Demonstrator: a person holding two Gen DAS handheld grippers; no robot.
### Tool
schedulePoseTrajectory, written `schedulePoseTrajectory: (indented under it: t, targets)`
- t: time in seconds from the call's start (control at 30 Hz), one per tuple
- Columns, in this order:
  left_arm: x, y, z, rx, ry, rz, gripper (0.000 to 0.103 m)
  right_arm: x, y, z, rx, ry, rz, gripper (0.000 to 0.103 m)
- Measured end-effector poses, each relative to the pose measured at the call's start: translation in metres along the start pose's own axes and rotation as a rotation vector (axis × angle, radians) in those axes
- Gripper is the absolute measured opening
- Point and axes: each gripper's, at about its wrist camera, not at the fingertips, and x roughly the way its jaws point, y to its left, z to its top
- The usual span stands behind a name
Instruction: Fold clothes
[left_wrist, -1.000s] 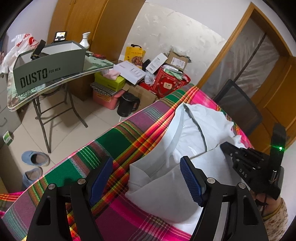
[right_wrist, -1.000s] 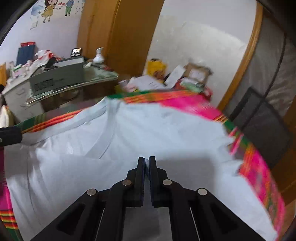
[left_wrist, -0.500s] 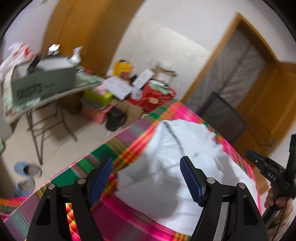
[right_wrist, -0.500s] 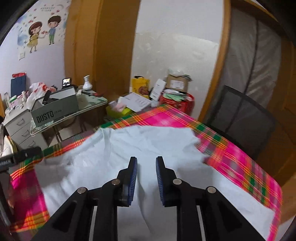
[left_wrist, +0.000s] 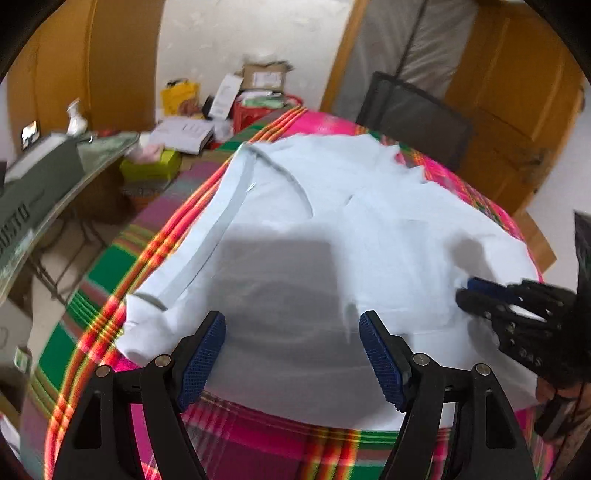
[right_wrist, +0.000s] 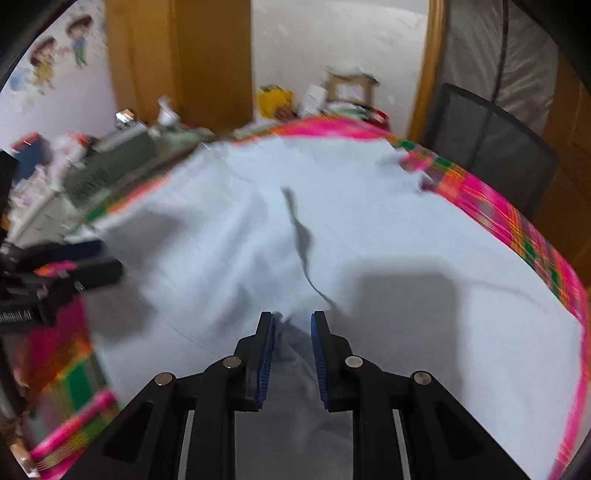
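A pale blue shirt (left_wrist: 332, 221) lies spread on the bright plaid cloth (left_wrist: 110, 288), its collar band toward the far left. My left gripper (left_wrist: 291, 354) hovers open over the shirt's near part, nothing between its blue pads (left_wrist: 201, 354). To the right, my right gripper (left_wrist: 467, 291) rests low on the shirt, a hand (left_wrist: 550, 391) behind it. In the right wrist view my right gripper (right_wrist: 291, 350) stands partly open. A raised fold of the shirt (right_wrist: 295, 203) lies in the gap, and the pads do not press it. The left gripper (right_wrist: 99, 260) shows at the left edge.
A black mesh chair (left_wrist: 413, 118) stands behind the far corner of the cloth, in front of a wooden door (left_wrist: 509, 74). On the left is a folding table with a green box (left_wrist: 33, 184). Boxes and bags (left_wrist: 251, 92) are piled against the far wall.
My right gripper, shut on the shirt a second ago, has opened and slid to the right. My left gripper has swung right, from the cloth's left edge to over the shirt.
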Motion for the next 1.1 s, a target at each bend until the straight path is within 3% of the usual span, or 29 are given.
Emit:
schedulePoseTrajectory:
  t: [0.17, 0.37, 0.43, 0.53, 0.67, 0.87, 0.97, 1.1]
  targets:
    - [-0.001, 0.007, -0.003, -0.013, -0.007, 0.061, 0.076, -0.001, -0.007, -0.011, 0.008, -0.012, -0.012, 0.026]
    - [-0.003, 0.012, -0.002, -0.045, -0.012, 0.041, 0.076, -0.001, -0.024, -0.013, 0.13, -0.024, 0.066, 0.03]
    - [-0.002, 0.011, -0.003, -0.044, -0.014, 0.049, 0.076, -0.013, -0.03, -0.01, 0.183, -0.077, 0.111, 0.03]
    - [-0.001, 0.008, -0.004, -0.044, -0.021, 0.065, 0.076, -0.018, -0.028, -0.003, 0.159, -0.12, 0.064, 0.029]
    - [-0.002, 0.01, -0.004, -0.057, -0.024, 0.051, 0.076, 0.005, -0.026, -0.004, 0.14, -0.038, 0.012, 0.026]
    - [-0.005, 0.01, -0.002, -0.064, -0.012, 0.071, 0.077, 0.002, -0.025, -0.01, 0.123, -0.058, -0.017, 0.026]
    - [-0.016, 0.016, -0.005, -0.079, -0.02, 0.103, 0.077, -0.022, -0.027, -0.015, 0.166, -0.126, 0.024, 0.026]
    - [-0.036, 0.037, -0.013, -0.181, -0.023, 0.063, 0.077, -0.064, -0.038, -0.031, 0.2, -0.181, 0.007, 0.026]
